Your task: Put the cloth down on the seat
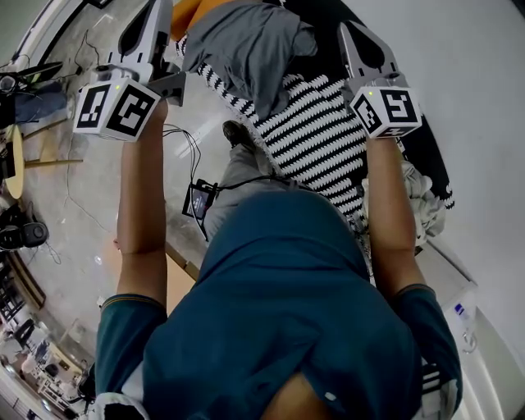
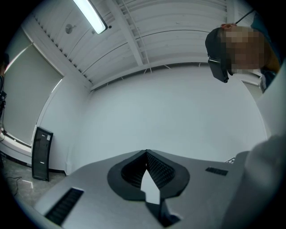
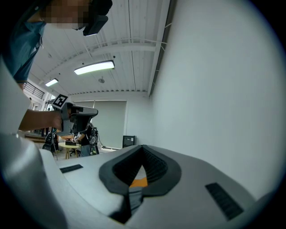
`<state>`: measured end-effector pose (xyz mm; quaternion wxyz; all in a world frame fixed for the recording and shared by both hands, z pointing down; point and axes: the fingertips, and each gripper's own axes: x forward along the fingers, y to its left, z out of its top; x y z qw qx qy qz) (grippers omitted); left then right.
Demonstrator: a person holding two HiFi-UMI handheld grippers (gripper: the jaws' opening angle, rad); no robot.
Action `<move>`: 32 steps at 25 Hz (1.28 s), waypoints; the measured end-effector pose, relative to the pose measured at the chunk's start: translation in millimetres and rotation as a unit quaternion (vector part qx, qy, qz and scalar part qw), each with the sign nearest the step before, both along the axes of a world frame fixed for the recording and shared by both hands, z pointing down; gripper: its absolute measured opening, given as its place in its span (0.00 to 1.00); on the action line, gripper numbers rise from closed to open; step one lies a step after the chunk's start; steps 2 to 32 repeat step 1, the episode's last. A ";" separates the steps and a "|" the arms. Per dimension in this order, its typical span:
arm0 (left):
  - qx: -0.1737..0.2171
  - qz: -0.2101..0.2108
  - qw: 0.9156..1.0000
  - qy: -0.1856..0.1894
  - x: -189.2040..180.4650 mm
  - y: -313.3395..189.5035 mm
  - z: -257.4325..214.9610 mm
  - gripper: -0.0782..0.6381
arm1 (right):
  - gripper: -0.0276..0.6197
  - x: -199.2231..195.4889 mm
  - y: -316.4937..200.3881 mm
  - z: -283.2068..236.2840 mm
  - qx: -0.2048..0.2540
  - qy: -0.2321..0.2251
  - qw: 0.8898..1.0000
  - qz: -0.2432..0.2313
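Observation:
The grey cloth (image 1: 246,49) lies crumpled on the seat's black-and-white striped cover (image 1: 320,139), at the top middle of the head view. An orange thing (image 1: 190,10) shows just behind it. My left gripper (image 1: 152,20) is held to the left of the cloth, apart from it. Its jaws are shut tip to tip (image 2: 146,153) with only white wall beyond them. My right gripper (image 1: 351,39) is at the cloth's right, over the striped cover. It is shut too (image 3: 143,147), with a bit of orange and grey visible through the gap behind its tips.
On the pale floor by the person's shoe (image 1: 238,134) lie cables and a small black device (image 1: 199,199). A round table (image 1: 15,160) stands at the far left. A white wall runs along the right. A black box (image 2: 41,153) stands by the wall.

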<state>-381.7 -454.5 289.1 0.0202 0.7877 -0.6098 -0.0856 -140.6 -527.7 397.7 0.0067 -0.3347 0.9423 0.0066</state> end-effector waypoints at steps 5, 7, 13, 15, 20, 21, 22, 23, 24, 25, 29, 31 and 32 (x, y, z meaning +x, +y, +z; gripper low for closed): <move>-0.001 -0.001 1.000 0.000 -1.2 0.1 1.2 0.12 | 0.06 -0.3 -0.6 0.5 0.000 0.000 1.000 0.000; -0.001 -0.001 1.000 0.000 -1.2 0.1 1.2 0.12 | 0.06 -0.3 -0.6 0.5 0.000 0.000 1.000 0.000; -0.001 -0.001 1.000 0.000 -1.2 0.1 1.2 0.12 | 0.06 -0.3 -0.6 0.5 0.000 0.000 1.000 0.000; -0.001 -0.001 1.000 0.000 -1.2 0.1 1.2 0.12 | 0.06 -0.3 -0.6 0.5 0.000 0.000 1.000 0.000; -0.001 -0.001 1.000 0.000 -1.2 0.1 1.2 0.12 | 0.06 -0.3 -0.6 0.5 0.000 0.000 1.000 0.000; -0.001 -0.001 1.000 0.000 -1.2 0.1 1.2 0.12 | 0.06 -0.3 -0.6 0.5 0.000 0.000 1.000 0.000; -0.001 -0.001 1.000 0.000 -1.2 0.1 1.2 0.12 | 0.06 -0.3 -0.6 0.5 0.000 0.000 1.000 0.000; -0.001 -0.001 1.000 0.000 -1.2 0.1 1.2 0.12 | 0.06 -0.3 -0.6 0.5 0.000 0.000 1.000 0.000; -0.001 -0.001 1.000 0.000 -1.2 0.1 1.2 0.12 | 0.06 -0.3 -0.6 0.5 0.000 0.000 1.000 0.000; -0.001 -0.001 1.000 0.000 -1.2 0.1 1.2 0.12 | 0.06 -0.3 -0.6 0.5 0.000 0.000 1.000 0.000; -0.001 -0.001 1.000 0.000 -1.2 0.1 1.2 0.12 | 0.06 -0.3 -0.6 0.5 0.000 0.000 1.000 0.000; -0.001 -0.001 1.000 0.000 -1.2 0.1 1.2 0.12 | 0.06 -0.3 -0.6 0.5 0.000 0.000 1.000 0.000; -0.001 -0.001 1.000 0.000 -1.2 0.1 1.2 0.12 | 0.06 -0.3 -0.6 0.5 0.000 0.000 1.000 0.000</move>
